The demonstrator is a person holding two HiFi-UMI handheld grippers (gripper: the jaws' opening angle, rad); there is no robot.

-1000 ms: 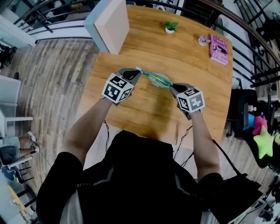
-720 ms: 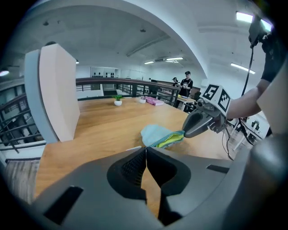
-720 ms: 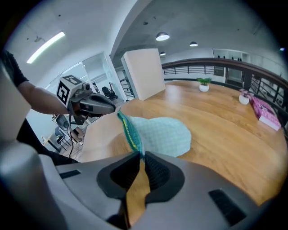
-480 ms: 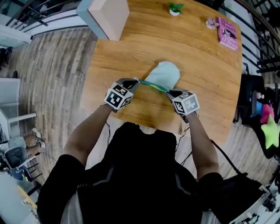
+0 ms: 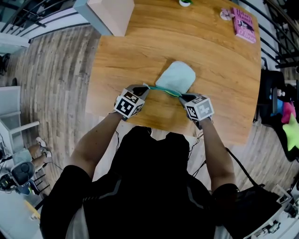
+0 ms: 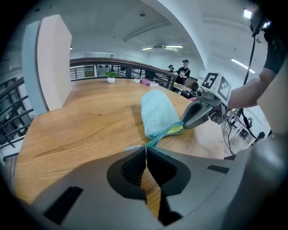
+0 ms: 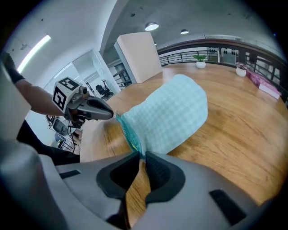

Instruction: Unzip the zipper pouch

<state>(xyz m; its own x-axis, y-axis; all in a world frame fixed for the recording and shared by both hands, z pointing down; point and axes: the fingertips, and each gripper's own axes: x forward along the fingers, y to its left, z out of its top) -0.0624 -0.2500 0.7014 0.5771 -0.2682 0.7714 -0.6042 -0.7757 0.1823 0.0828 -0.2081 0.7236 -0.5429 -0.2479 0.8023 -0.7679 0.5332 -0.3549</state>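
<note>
A pale mint zipper pouch (image 5: 175,76) lies on the wooden table (image 5: 135,51), its teal zipper edge (image 5: 164,90) stretched tight between both grippers. My left gripper (image 5: 145,87) is shut on the thin tab at the zipper's left end; its jaws (image 6: 145,150) meet on that tab, and the zipper (image 6: 162,134) runs off toward the right gripper (image 6: 191,120). My right gripper (image 5: 182,97) is shut on the pouch's right end, its jaws (image 7: 140,155) closed on the fabric by the zipper (image 7: 128,132). A bit of yellow (image 6: 178,129) shows there. The pouch body (image 7: 171,112) lies away from me.
A pink book (image 5: 245,18) and a small potted plant (image 5: 185,2) sit at the table's far side. A white upright panel (image 5: 111,11) stands at the far left corner. The table's near edge is just under the grippers. A chair with bright items (image 5: 286,126) is at right.
The pouch, bunched in the air between the grippers a second ago, now lies flat, stretched out away from me. Both grippers keep their hold and have come closer to the near edge.
</note>
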